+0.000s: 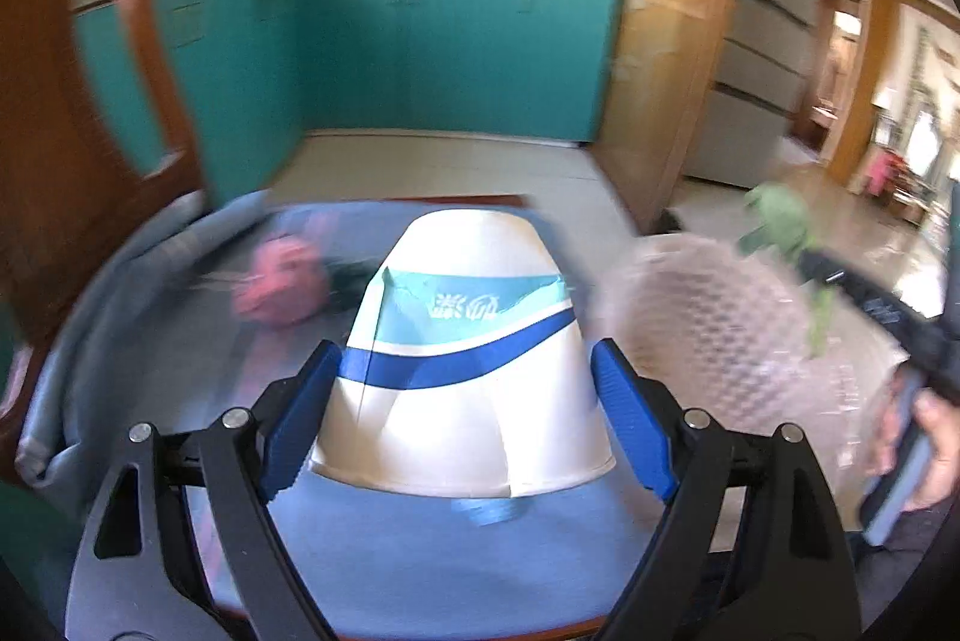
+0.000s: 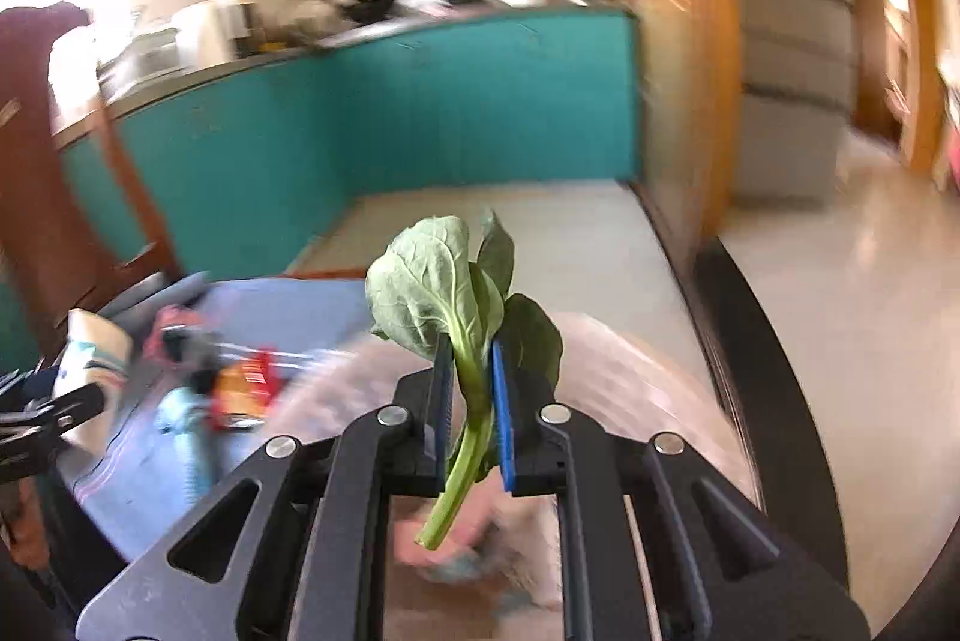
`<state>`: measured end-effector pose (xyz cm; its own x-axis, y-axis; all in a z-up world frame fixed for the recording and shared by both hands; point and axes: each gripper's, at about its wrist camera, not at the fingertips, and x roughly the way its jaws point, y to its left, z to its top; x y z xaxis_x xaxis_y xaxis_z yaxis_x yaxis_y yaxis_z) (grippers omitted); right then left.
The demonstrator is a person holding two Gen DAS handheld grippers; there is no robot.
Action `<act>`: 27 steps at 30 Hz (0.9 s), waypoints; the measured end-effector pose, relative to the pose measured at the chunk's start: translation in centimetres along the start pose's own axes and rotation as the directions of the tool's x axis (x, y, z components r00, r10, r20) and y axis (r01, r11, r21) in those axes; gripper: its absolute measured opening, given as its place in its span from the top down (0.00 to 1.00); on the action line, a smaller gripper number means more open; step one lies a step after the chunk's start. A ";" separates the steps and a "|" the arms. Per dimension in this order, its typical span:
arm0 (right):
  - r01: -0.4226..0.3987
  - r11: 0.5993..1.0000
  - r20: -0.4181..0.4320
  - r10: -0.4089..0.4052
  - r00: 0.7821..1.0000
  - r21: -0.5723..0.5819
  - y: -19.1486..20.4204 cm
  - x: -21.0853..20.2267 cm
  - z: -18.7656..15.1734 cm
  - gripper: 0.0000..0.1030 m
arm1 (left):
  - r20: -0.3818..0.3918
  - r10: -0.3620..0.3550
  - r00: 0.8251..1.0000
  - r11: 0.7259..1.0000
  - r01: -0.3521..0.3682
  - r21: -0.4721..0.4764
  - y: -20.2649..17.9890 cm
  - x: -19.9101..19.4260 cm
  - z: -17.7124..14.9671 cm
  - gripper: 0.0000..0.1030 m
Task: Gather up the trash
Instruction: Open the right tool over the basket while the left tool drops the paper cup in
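Left wrist: left gripper [image 1: 465,419] is spread wide around an upside-down white paper cup [image 1: 465,359] with blue and teal bands. The blue pads sit at the cup's flanks and it looks carried, but contact is hard to confirm through the blur. Below is a table [image 1: 420,569] with a blue cloth; a pink crumpled item [image 1: 279,287] lies toward its far left. At the table's right edge is a translucent bubble-textured bag [image 1: 720,335], likely the trash bag. Right gripper [image 1: 864,305] enters from the right with something green.

Right wrist: right gripper [image 2: 467,383] is clamped narrow on the stem of a green leafy vegetable [image 2: 432,281], leaves up, held over the pinkish bag [image 2: 630,371]. Red-orange wrapper [image 2: 246,389] and a light blue scrap [image 2: 180,413] sit on the table at left.

Progress: my read is mid-task. Leaf and cup are in hand, not yet binned. Wrapper, pink item and blue scrap remain.
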<state>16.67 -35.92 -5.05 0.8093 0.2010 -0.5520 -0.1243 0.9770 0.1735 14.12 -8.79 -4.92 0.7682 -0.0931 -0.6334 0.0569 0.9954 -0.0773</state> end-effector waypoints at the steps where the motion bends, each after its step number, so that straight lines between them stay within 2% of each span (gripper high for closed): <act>1: 0.015 0.999 -0.048 -0.012 0.999 0.052 -1.6 0.8 -0.4 0.87 | -0.002 -0.025 1.000 1.000 0.025 0.012 -1.0 0.2 0.3 0.18; 4: 0.055 0.994 -0.106 -0.044 0.993 0.099 -3.2 2.0 -1.2 0.87 | -0.023 -0.104 0.994 0.992 0.106 0.068 -4.8 1.3 0.8 0.18; 8: 0.029 0.997 -0.099 -0.022 0.995 0.070 -3.1 1.3 -1.7 0.87 | -0.072 -0.190 0.979 0.971 0.199 0.132 -9.1 3.2 0.5 0.17; 11: 0.059 0.995 -0.103 -0.051 0.993 0.084 -3.5 1.1 -1.6 0.84 | -0.120 -0.208 0.971 0.962 0.225 0.151 -10.7 4.6 -0.1 0.16; 15: 0.065 0.989 -0.088 -0.054 0.995 0.133 -4.8 0.4 -1.4 0.62 | -0.125 -0.194 0.973 0.964 0.213 0.162 -10.9 5.0 -0.4 0.14; 16: 0.056 0.987 -0.078 -0.045 0.996 0.147 -5.0 0.1 -1.4 0.60 | -0.122 -0.190 0.974 0.965 0.208 0.158 -10.6 4.9 -0.4 0.13; 19: 0.039 0.988 -0.060 -0.030 0.998 0.148 -4.8 -0.1 -1.3 0.59 | -0.095 -0.147 0.985 0.979 0.158 0.126 -8.5 4.5 0.0 0.13; 21: 0.018 0.991 -0.039 -0.013 0.999 0.136 -4.1 -0.4 -1.2 0.59 | -0.060 -0.074 0.995 0.993 0.079 0.084 -6.0 3.8 0.1 0.13; 23: -0.042 0.993 -0.004 0.042 0.999 0.110 -2.5 -0.9 -0.9 0.59 | -0.028 0.023 0.999 0.999 -0.022 0.037 -2.9 3.1 0.0 0.13; 25: -0.121 0.991 0.016 0.120 0.993 0.061 -0.1 -1.0 -0.8 0.59 | -0.023 0.124 0.992 0.992 -0.124 -0.015 0.7 2.3 -0.3 0.13; 27: -0.230 0.973 -0.006 0.230 0.973 -0.019 3.8 -0.6 -0.9 0.59 | -0.056 0.214 0.975 0.973 -0.218 -0.079 4.7 1.7 -0.8 0.13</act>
<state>15.18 -32.24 -4.78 0.7555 0.4204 -0.5025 -0.3180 0.9059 0.2797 15.19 -4.33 -6.99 0.7257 0.1213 -0.6772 -0.1631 0.9866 0.0020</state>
